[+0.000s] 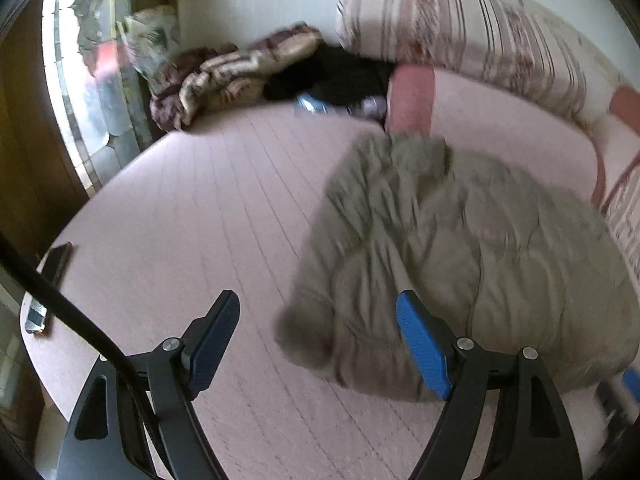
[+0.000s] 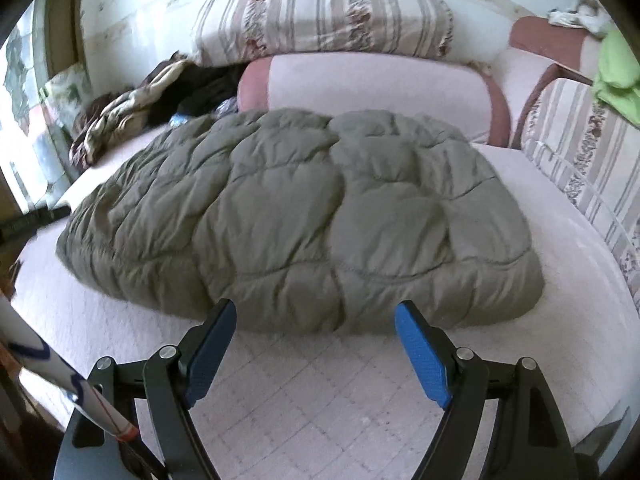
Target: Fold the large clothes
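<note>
Olive quilted jacket (image 2: 304,216) lies bunched on the pale pink bed (image 2: 304,400), near the striped cushions (image 2: 320,8). Left tool (image 1: 318,336) hangs with fingers apart, one blue pad beside the jacket's edge; right tool (image 2: 316,344) gapes, holding nothing

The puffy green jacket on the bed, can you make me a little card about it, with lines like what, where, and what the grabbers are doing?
what: olive quilted jacket, looks folded into a bundle
where: lying on the pale pink bed cover
left gripper: open, holding nothing, beside the jacket's edge
right gripper: open, holding nothing, just in front of the jacket
behind it: striped cushion and a heap of blankets
bed edge: phone
</note>
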{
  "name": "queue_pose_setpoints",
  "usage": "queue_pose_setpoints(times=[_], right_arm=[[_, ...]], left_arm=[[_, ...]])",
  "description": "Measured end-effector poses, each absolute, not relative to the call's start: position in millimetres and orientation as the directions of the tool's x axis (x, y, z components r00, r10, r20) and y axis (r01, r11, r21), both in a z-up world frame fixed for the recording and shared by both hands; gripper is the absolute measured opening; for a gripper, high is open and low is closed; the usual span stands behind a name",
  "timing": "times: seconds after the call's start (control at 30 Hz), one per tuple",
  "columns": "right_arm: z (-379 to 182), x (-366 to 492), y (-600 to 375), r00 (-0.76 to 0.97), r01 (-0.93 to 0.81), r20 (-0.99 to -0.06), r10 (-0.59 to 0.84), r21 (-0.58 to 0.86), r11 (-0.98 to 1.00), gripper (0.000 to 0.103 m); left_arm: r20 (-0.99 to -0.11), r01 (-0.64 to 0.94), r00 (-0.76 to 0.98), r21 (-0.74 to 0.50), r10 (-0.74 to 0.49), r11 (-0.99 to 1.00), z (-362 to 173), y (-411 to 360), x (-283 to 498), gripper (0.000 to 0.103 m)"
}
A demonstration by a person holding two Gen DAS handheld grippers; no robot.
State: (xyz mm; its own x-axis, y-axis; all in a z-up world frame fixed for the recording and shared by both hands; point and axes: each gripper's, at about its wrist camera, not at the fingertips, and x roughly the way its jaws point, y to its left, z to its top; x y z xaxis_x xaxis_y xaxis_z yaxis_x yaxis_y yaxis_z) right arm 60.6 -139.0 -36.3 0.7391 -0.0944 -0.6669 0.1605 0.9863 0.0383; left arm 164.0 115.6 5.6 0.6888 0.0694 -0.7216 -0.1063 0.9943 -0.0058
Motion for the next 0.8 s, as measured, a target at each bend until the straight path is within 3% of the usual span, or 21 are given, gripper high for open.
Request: queue_pose_setpoints(times=[0.17,0.37,0.63,0.8], right_arm=[[-52,95,-163,0.706,0.215,-0.697,-0.121,0.048,0.975,0.085],[-65,110,-166,0.692,0.218,-0.714,-0.103,0.070,0.973,0.090],[-69,110,-164,0.703,0.192,-0.704,-0.102,0.050,0.980,0.092],[-69,107,-162,0.705,0.183,-0.701,-0.103,0.039,0.982,0.093]], left_arm=[[-0.744,-0.113,0.660,0.041,0.106,0.993,-14,101,170,0.081],[-0.738,-0.137,0.659,0.073,0.146,0.988,-26,98,176,0.097],[-0.819,-0.203,0.573,-0.187,-0.038,0.961,-49,130,194,0.103],[-0.812,-0.187,0.558,-0.322,-0.170,0.928,-57,144,199,0.103]])
